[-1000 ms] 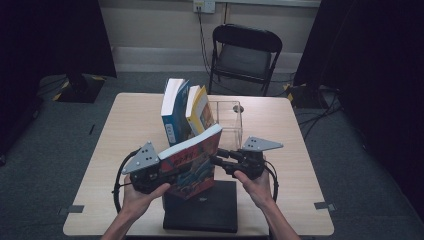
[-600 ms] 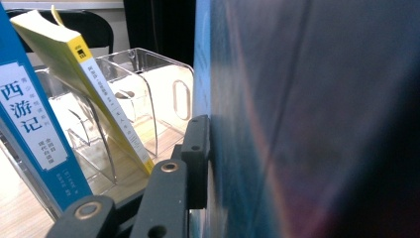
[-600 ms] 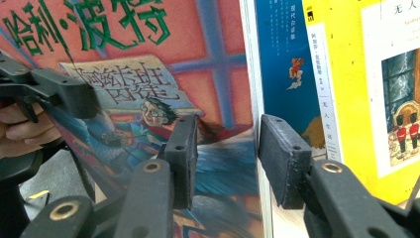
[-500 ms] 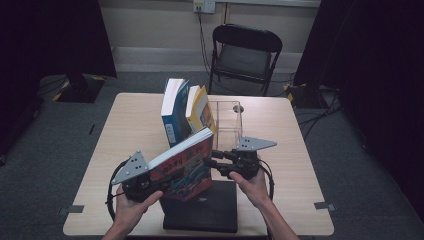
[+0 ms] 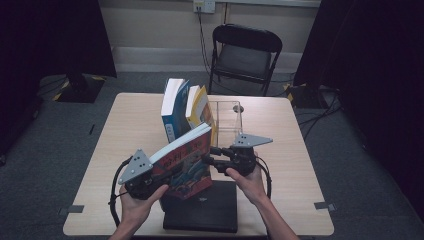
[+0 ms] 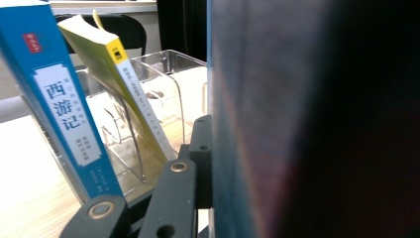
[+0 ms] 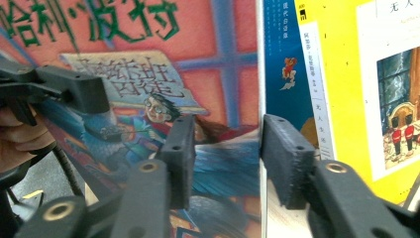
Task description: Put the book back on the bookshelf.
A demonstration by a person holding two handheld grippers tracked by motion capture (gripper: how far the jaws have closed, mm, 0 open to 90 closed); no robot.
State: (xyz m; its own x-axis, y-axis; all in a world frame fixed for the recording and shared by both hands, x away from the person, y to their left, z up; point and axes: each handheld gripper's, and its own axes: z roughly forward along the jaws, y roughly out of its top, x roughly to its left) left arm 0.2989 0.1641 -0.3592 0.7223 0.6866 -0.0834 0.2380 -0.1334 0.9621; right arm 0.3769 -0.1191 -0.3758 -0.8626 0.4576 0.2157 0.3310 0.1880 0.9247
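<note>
Dark curtains and grey carpet frame a pale wooden table (image 5: 280,150) in the middle of the high view, with a black folding chair (image 5: 245,52) behind it at upper centre.

At lower left of that view the left gripper (image 5: 150,175) is clamped on the lower left edge of a red picture book (image 5: 187,160), which is held tilted above the table at lower centre. In the left gripper view the book's dark cover (image 6: 307,124) takes up the right half, pressed against the black jaw.

Behind the red book, just above centre, a blue book (image 5: 174,107) and a yellow book (image 5: 200,107) lean in a clear rack (image 5: 227,117). A black laptop (image 5: 205,210) lies under the raised book near the bottom edge.

Right of centre the right gripper (image 5: 209,155) reaches toward the book's right edge. Its jaws stand apart and have just been opening; in the right gripper view the book's edge (image 7: 228,74) lies between them, the pads not pressing on it.
</note>
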